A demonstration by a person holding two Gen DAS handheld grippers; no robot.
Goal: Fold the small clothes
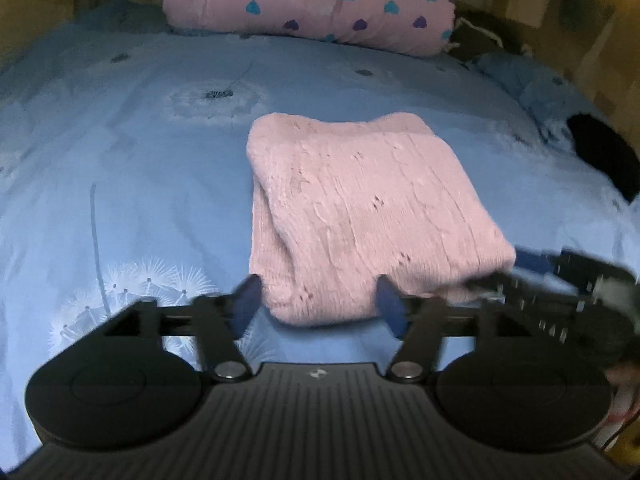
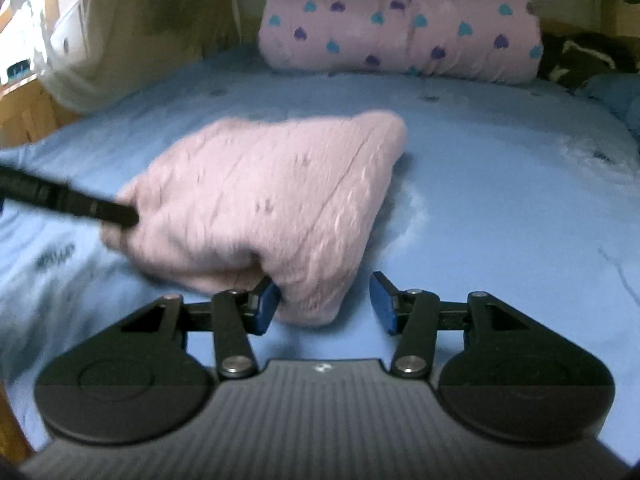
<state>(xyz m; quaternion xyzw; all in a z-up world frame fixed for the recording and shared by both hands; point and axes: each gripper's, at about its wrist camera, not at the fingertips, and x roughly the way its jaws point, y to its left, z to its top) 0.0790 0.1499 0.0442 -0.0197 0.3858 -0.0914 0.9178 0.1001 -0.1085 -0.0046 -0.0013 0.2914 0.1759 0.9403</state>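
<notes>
Sweater [image 1: 360, 216] is laid folded on blue bedsheet [image 1: 120, 160]; left gripper [image 1: 318, 304] and right gripper [image 2: 324, 300] are parted, near hem unclamped between pads.

Both wrist views look close down at the folded sweater [image 1: 360, 216] [image 2: 272, 200].

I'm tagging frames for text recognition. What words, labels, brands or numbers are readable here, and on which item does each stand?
No readable text in either view.
left gripper: a small pale mark on its body, too small to read.
right gripper: the same kind of mark, unreadable.
pink knitted garment, blue bedsheet, heart-print quilt: patterns only, no lettering.
</notes>
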